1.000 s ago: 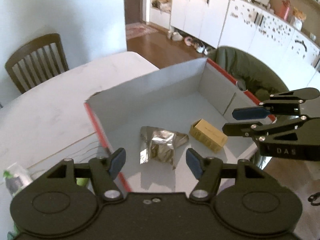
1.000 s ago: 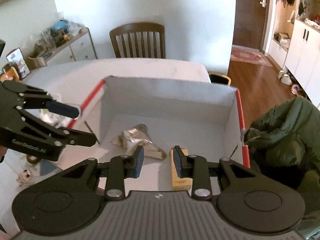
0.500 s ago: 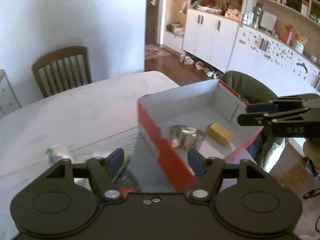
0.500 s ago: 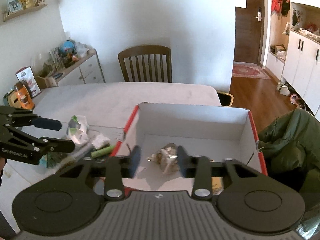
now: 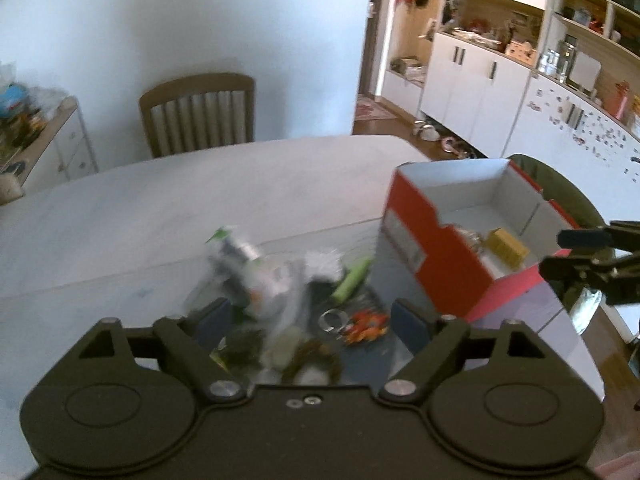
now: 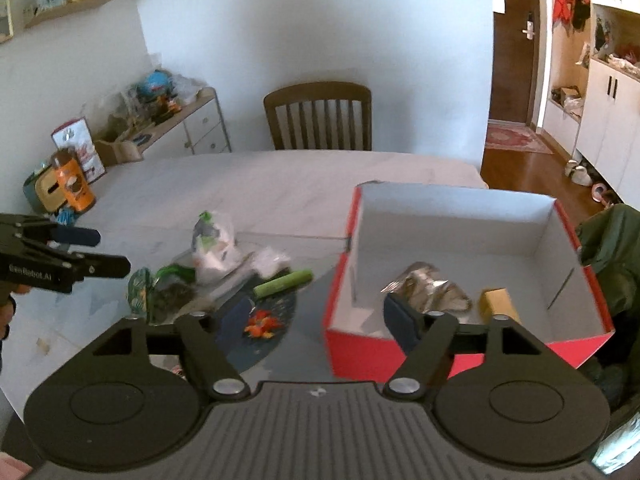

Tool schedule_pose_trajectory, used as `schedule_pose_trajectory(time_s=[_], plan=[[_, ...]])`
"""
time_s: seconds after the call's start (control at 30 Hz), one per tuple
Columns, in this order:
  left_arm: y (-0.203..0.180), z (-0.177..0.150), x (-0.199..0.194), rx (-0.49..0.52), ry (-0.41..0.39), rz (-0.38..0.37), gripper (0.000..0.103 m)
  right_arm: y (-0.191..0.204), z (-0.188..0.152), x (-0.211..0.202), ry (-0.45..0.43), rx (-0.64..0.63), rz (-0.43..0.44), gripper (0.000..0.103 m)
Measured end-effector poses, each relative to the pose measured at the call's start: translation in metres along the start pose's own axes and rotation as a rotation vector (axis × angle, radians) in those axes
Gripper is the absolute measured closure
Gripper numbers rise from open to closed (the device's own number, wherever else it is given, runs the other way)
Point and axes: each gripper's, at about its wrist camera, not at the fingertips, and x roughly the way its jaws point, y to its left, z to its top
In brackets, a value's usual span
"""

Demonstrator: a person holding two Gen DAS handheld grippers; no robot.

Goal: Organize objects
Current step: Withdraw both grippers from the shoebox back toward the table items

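Both the left gripper (image 5: 307, 322) and right gripper (image 6: 318, 316) are spread, empty. Clutter pile (image 6: 224, 276) ahead of them is tangled; grabbing the green tube (image 6: 283, 283) risks dragging neighbours along.

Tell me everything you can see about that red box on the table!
The red box is an open cardboard box with no lid, red outside and white inside. It sits upright near the table edge, right of the pile of small things. Inside, on its floor, lie a crumpled silver wrapper and a small yellow box. A thin stick leans in its right corner. Neither gripper touches it.
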Motion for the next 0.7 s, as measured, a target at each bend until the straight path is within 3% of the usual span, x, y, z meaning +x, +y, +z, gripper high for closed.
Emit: schedule_pose_trajectory(time_s=[0.23,0.7], plan=[[0.036,-0.022,-0.001,-0.010,0.003,0.040,0.001,0.037,-0.013,0.012,0.022,-0.013,0.002,0.026],[0.077,-0.053,0.029,-0.005,0.017,0.080,0.001,0.094,-0.035,0.054,0.120,-0.041,0.058,0.026]])
